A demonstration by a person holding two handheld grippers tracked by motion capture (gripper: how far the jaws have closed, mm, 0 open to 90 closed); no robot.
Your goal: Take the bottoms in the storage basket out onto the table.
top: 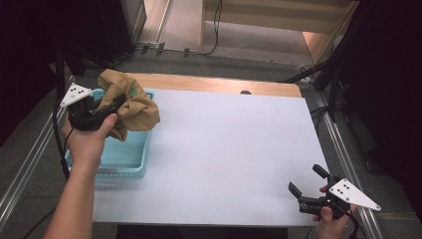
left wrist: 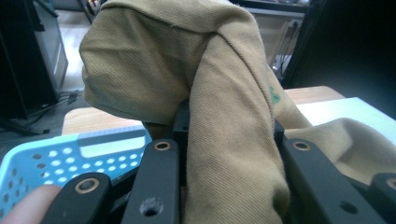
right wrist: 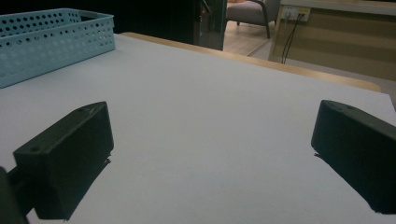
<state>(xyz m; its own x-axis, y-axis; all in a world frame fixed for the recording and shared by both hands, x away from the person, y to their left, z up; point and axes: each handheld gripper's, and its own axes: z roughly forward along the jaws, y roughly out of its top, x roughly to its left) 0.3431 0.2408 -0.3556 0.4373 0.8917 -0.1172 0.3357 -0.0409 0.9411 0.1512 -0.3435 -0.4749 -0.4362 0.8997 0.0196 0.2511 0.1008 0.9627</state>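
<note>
A crumpled tan cloth [top: 130,102] hangs above the light-blue perforated basket [top: 130,158] at the table's left. My left gripper [top: 115,103] is shut on the cloth. In the left gripper view the cloth [left wrist: 196,74] bulges up between the two black jaws and drapes over them, with the basket's rim [left wrist: 60,156] below at the left. My right gripper [top: 304,180] rests low at the table's near right corner, open, with nothing between its pads [right wrist: 70,154]. The basket [right wrist: 51,39] shows far off in the right gripper view.
A white sheet [top: 229,154] covers most of the wooden table [top: 219,84]. Black stands and cables ring the table's far side and right edge. A chair [right wrist: 247,11] stands in the room beyond.
</note>
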